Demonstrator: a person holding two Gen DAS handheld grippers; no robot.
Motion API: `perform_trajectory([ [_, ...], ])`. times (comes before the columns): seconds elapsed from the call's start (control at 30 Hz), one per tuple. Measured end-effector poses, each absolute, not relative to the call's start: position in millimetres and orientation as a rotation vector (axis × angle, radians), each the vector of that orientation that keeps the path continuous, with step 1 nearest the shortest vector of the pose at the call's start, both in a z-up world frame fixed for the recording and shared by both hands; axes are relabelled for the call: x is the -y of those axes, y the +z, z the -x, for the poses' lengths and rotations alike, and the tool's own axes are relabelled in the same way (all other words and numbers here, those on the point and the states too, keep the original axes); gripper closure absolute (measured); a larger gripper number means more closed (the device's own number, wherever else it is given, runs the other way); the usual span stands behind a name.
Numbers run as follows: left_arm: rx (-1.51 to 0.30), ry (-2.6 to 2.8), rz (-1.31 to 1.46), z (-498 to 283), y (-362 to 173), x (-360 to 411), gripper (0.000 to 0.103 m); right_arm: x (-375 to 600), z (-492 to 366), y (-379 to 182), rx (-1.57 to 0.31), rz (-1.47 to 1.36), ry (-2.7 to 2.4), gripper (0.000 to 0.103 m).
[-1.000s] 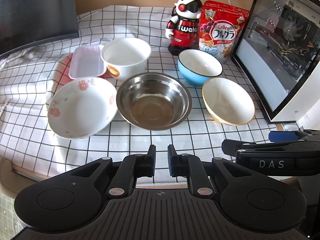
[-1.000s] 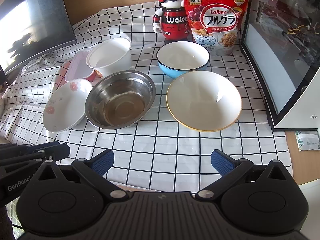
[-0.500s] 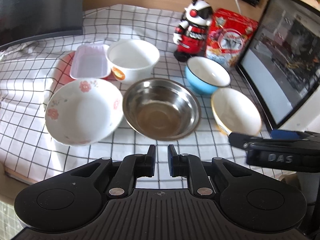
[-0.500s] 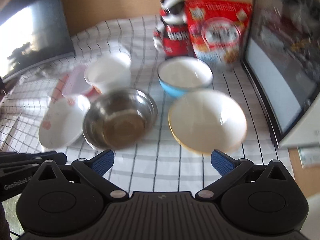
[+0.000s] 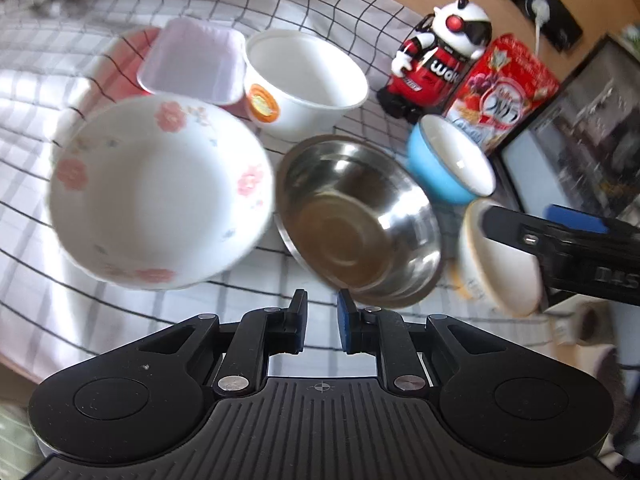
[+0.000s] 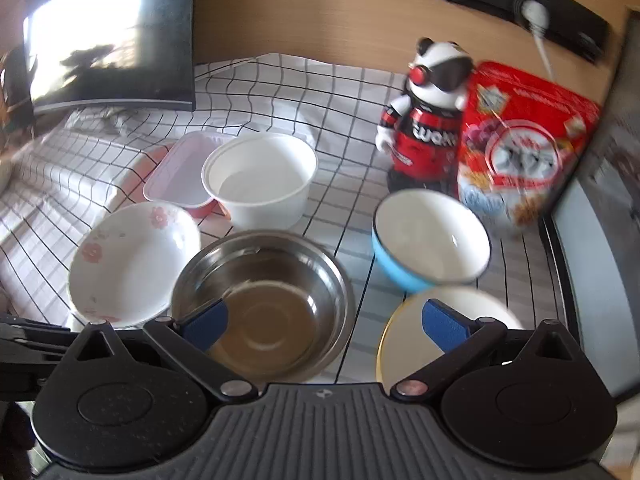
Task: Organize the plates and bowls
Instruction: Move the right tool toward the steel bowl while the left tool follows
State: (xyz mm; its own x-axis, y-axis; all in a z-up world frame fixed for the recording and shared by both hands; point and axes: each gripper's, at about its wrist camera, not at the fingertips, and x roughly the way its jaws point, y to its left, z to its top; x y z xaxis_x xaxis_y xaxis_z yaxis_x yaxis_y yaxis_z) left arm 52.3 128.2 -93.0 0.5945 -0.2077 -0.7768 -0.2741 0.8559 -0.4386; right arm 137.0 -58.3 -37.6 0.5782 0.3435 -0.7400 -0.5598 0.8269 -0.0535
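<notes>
Several bowls sit on a checked cloth. A floral white bowl (image 5: 160,196) (image 6: 132,260) is at left, a steel bowl (image 5: 356,224) (image 6: 264,304) in the middle, a blue bowl (image 5: 448,164) (image 6: 432,240) and a yellow-rimmed white bowl (image 5: 500,268) (image 6: 404,320) at right, a white tub (image 5: 308,80) (image 6: 260,180) and a pink tray (image 5: 192,60) (image 6: 176,172) behind. My left gripper (image 5: 322,320) is nearly shut and empty, just before the steel bowl. My right gripper (image 6: 324,320) is open and empty, over the steel and yellow-rimmed bowls.
A robot toy (image 6: 432,120) and a red cereal bag (image 6: 520,152) stand at the back right. A glass-sided computer case (image 5: 580,140) borders the right edge. A dark monitor (image 6: 108,40) stands at the back left. The right gripper's body (image 5: 560,240) crosses the left view.
Both grippers have moved forward and lower toward the bowls. The right gripper now reaches over the steel and yellow-rimmed bowls. The bowls have not moved.
</notes>
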Motion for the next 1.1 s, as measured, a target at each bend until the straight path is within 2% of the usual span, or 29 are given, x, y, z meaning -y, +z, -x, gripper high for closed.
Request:
perform_trajectory([
  [0.57,-0.889,0.376,0.679,-65,-101,-113,0.085,42,-217,-71,-0.75,0.44,0.852,0.0],
  [0.77,-0.866,0.415,0.686,-63,-107,-120,0.085,35,-219,-72,-0.714,0.526,0.857,0.0],
  [0.83,-0.862,0.445,0.699,-62,-107,-125,0.085,35,-225,-71,-0.743,0.51,0.852,0.003],
  [0.97,-0.834,0.48,0.722,-56,-109,-131,0.085,28,-234,-69,-0.785,0.549,0.908,0.016],
  [1.1,-0.84,0.452,0.76,-54,-111,-132,0.085,21,-246,-67,-0.854,0.551,0.985,0.018],
])
